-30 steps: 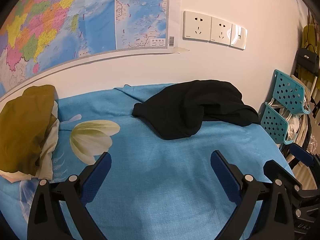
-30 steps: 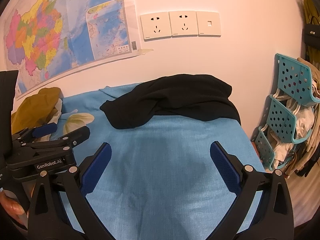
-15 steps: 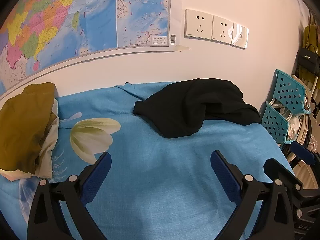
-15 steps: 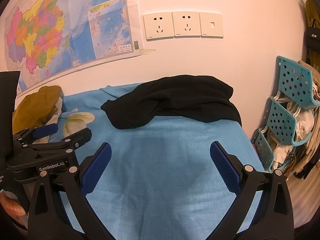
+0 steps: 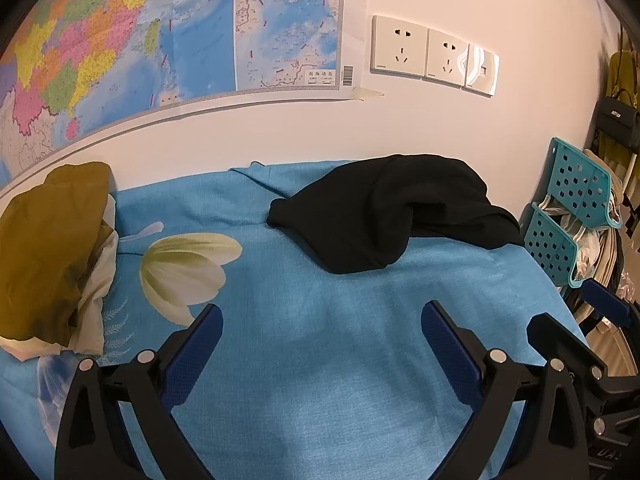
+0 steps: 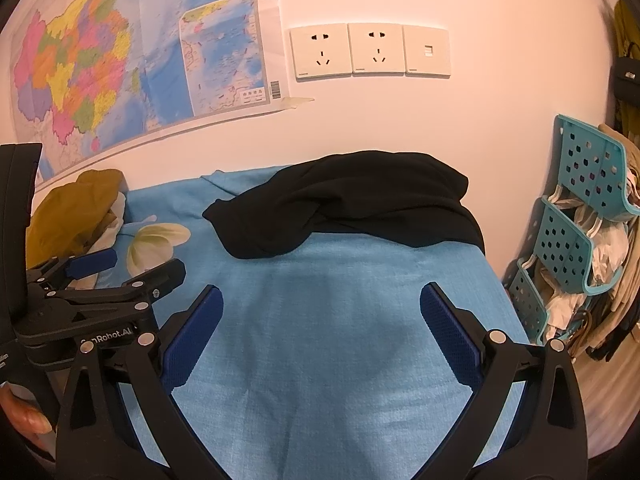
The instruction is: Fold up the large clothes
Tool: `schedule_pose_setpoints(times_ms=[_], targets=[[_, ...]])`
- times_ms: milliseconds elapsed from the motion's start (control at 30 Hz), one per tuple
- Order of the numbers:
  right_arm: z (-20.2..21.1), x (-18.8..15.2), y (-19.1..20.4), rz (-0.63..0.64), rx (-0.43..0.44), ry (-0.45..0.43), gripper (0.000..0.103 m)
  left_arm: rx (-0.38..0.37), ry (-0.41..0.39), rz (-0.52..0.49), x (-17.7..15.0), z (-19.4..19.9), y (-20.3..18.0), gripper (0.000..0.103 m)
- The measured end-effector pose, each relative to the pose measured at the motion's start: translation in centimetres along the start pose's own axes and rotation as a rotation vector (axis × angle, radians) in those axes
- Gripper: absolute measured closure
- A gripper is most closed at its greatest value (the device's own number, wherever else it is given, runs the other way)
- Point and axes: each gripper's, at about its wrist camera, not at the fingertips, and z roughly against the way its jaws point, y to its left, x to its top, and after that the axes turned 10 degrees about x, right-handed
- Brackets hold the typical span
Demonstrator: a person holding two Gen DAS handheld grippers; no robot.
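Note:
A crumpled black garment (image 5: 394,216) (image 6: 352,208) lies bunched at the far side of the blue bedsheet (image 5: 320,360) (image 6: 328,340), against the wall. My left gripper (image 5: 320,320) hovers open over bare sheet, well short of the garment, with nothing between its blue pads. My right gripper (image 6: 320,308) is also open and empty, just as far from the cloth. In the right wrist view the left gripper (image 6: 104,268) shows at the left, held by a hand (image 6: 24,420).
An olive and cream pile of clothes (image 5: 48,252) (image 6: 76,212) sits at the bed's left. A teal perforated rack (image 5: 568,216) (image 6: 576,216) stuffed with bags stands past the right edge. A map (image 5: 160,40) and wall sockets (image 6: 368,50) hang above.
Both views have drifted slightly, so the wall and garment sit a little lower in frame. Neither gripper has changed its opening; the garment has not moved.

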Motion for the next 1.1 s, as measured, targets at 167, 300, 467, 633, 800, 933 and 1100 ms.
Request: schedule_pose_setpoints(times_ms=[167,300,467,633,800,933,1100], targets=[[-0.07,0.03,0.05,0.002,-0.003,0.000,0.006,0.000,0.004,0.000,0.01,-0.11,-0.10,0.007],[-0.17,0.09,0.13,0.005,-0.003,0.001,0.006,-0.002,0.007,0.002,0.00,-0.17,-0.05,0.007],[-0.24,0.06,0.10,0.006,-0.001,0.002,0.006,0.000,0.009,-0.001,-0.01,-0.21,-0.03,0.007],[-0.32,0.06,0.17,0.009,-0.004,0.002,0.006,-0.001,0.010,0.001,-0.03,-0.22,-0.09,0.007],[-0.30,0.08,0.20,0.009,-0.003,0.002,0.006,0.000,0.011,-0.001,0.10,-0.33,0.00,0.007],[-0.50,0.13,0.33,0.014,-0.003,0.003,0.006,0.001,0.013,0.000,0.12,-0.40,-0.01,0.007],[-0.65,0.17,0.58,0.018,0.000,0.002,0.006,0.003,0.013,0.001,0.10,-0.54,0.01,0.007]])
